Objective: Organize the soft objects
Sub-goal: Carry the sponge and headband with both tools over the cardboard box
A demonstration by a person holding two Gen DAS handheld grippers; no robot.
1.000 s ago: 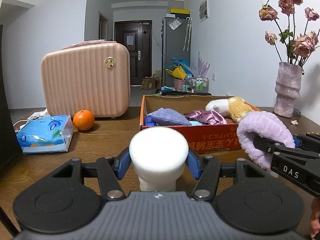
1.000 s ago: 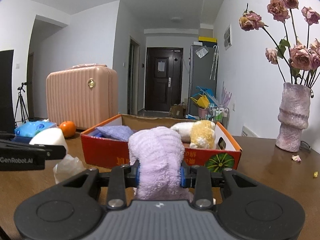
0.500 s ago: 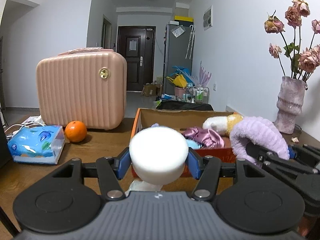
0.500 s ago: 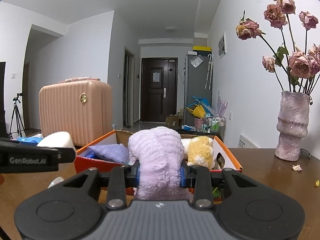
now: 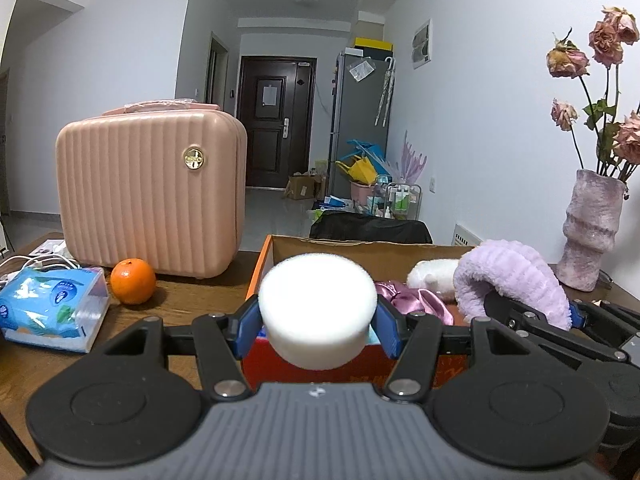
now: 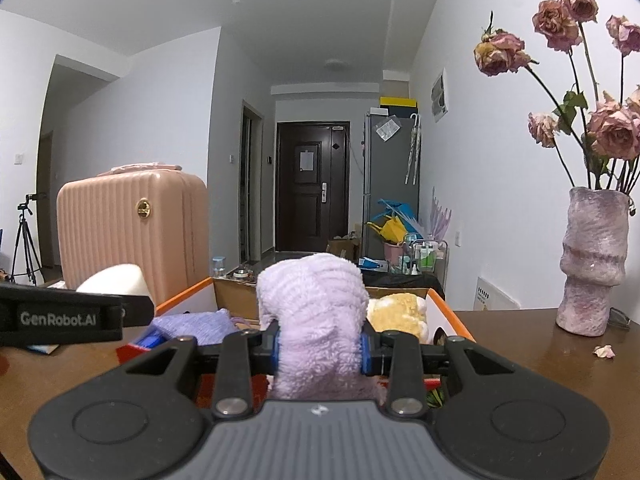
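White foam puck (image 5: pixel 318 314) sitting clamped between the left gripper (image 5: pixel 318 320) pads, hovering over the near edge of the orange cardboard box (image 5: pixel 260 268), lilac fluffy cloth (image 6: pixel 320 320) being squeezed in the right gripper (image 6: pixel 320 350) above the same box, plush toy (image 6: pixel 398 312) and purple pouch (image 6: pixel 192 326) lying inside, pink suitcase (image 5: pixel 150 196) standing behind

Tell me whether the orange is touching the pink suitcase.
Apart. In the left wrist view, the orange sits on the table in front of the pink suitcase, with a strip of bare wood visible between them.
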